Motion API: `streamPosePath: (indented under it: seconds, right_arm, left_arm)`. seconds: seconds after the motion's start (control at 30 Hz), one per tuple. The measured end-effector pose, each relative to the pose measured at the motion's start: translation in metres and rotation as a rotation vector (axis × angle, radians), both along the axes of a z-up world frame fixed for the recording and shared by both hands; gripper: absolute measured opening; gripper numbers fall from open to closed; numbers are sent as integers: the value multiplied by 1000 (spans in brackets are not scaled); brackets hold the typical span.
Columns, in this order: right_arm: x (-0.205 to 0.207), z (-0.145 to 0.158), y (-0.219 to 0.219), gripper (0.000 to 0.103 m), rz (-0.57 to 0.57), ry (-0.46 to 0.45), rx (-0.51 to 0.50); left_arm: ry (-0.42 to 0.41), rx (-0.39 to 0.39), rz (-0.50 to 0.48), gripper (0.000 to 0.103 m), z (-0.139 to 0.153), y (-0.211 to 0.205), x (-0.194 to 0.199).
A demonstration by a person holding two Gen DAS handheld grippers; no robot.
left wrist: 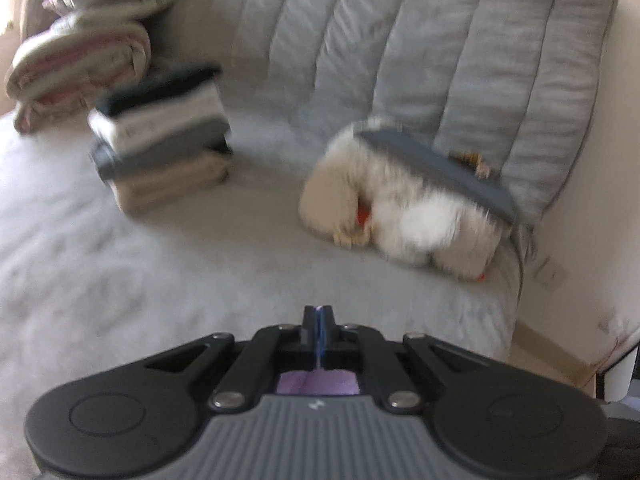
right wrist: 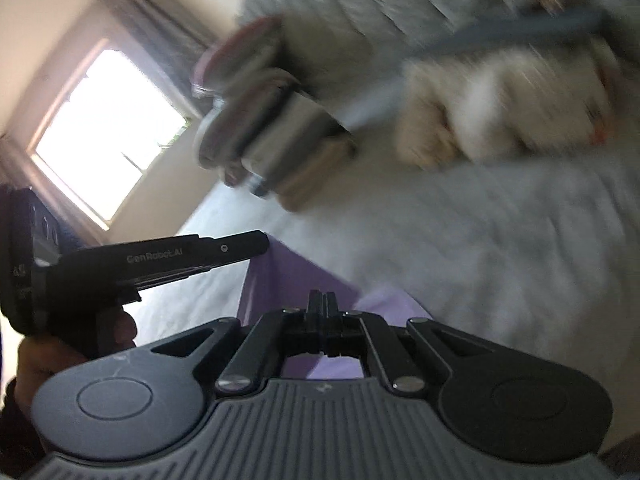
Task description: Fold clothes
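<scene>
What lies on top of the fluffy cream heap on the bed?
A flat grey slab lies tilted across the fluffy cream heap; blur hides what it is, and it covers whatever is beneath.

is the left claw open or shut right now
Shut. The left claw has its two fingers pressed together with no gap, and purple cloth shows just beneath them; whether it is pinched, cannot tell.

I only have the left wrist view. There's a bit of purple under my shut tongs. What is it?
Observer: A purple garment. The right wrist view shows it spread from the left tongs to the right tongs.
Operator: Are the right tongs gripping it?
Observer: They are shut with the cloth at their tips, so they seem to pinch it.
Operator: What's behind it?
Observer: A bright window.
</scene>
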State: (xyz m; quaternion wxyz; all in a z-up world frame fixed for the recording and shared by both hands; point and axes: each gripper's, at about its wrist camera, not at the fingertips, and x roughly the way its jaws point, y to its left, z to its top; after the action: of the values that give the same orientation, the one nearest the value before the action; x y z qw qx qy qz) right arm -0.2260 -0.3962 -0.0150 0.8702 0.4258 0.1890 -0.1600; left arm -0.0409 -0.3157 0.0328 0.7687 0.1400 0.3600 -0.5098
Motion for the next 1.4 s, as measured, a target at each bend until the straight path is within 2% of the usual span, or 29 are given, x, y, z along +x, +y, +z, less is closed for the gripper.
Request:
streamPosePath:
  seconds: [0.13,0.17,0.2,0.33,0.37,0.4,0.43,0.57,0.7,0.83,1.03,1.07,1.1,1.17,1.27,1.4]
  right_arm:
    - [-1,-17,-13,2,-5,31,51]
    - [-1,-20,-16,10,-4,35,63]
    - [-1,-23,-19,13,-2,39,75]
    - [5,-24,-22,17,31,22,46]
    - [7,-24,-22,24,42,15,37]
    - [8,-24,-22,42,51,-3,27]
    - [8,-24,-21,48,60,-24,16]
    - [12,-19,-14,53,144,-127,-33]
    - [11,-15,-9,60,225,-257,-41]
    - [12,-12,-6,60,296,-355,-23]
    - [6,-10,-5,60,345,-490,43]
    - [5,-10,-6,56,345,-513,59]
    - [3,-9,-7,30,345,-537,76]
    - [0,-8,-9,3,333,-560,103]
    - [-9,-4,-12,3,288,-540,127]
    - [-22,4,-16,3,223,-423,104]
  left_arm:
    - [29,55,26,1,-34,-15,4]
    - [37,57,38,1,-38,-17,6]
    - [50,51,48,1,-39,-17,8]
    - [43,-19,25,1,-16,-2,6]
    - [35,-36,14,1,-9,3,4]
    - [24,-54,0,1,1,9,1]
    - [11,-71,-14,1,10,15,-2]
    - [-48,-133,-76,1,49,39,-14]
    - [-106,-176,-137,1,83,60,-28]
    - [-119,-204,-178,1,105,76,-37]
    - [-97,-234,-187,1,118,89,-44]
    - [-94,-232,-184,1,119,89,-43]
    - [-96,-225,-177,1,117,87,-43]
    - [-102,-207,-159,1,113,83,-41]
    - [-120,-176,-134,1,105,72,-37]
    - [-127,-131,-96,1,85,49,-27]
